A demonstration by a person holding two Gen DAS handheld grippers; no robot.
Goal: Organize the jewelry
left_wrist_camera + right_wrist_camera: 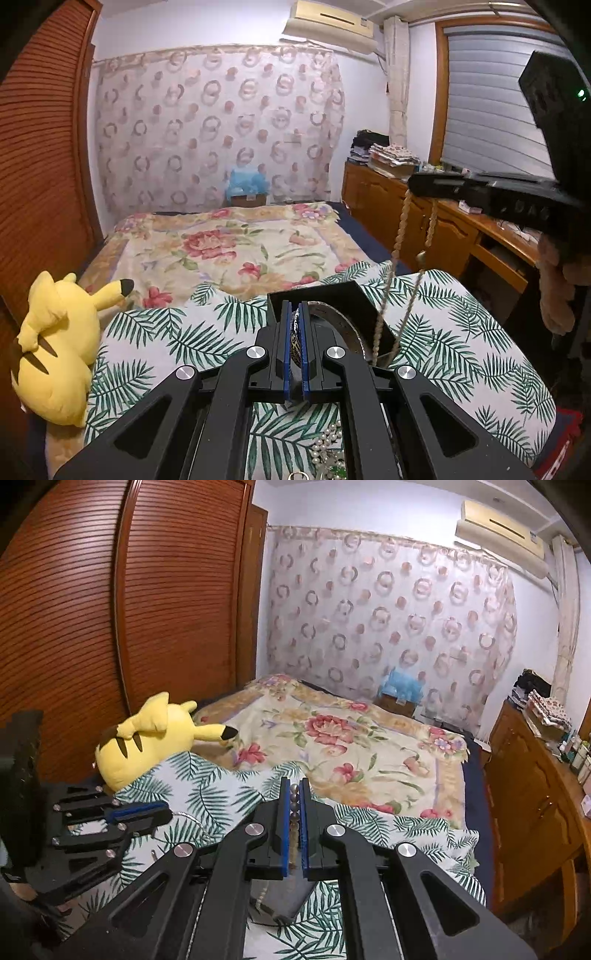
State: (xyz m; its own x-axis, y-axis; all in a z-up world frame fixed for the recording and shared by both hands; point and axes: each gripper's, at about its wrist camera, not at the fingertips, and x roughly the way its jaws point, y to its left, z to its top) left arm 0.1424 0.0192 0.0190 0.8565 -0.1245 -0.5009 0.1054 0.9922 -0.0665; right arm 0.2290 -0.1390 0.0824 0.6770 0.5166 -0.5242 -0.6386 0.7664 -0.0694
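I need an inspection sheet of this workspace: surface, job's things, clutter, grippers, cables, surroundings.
Surface: palm-leaf print cushion on floral bedspread.
Job's things: open black jewelry box holding a silver bangle; beige beaded necklace hanging from right gripper toward the box; pearl jewelry pile near the camera.
Clutter: yellow plush toy.
Grippers: left gripper shut on leopard-patterned piece; right gripper shut on the necklace.
Cables: nothing seen.
Surroundings: wooden slatted wardrobe, wooden dresser, wall air conditioner.
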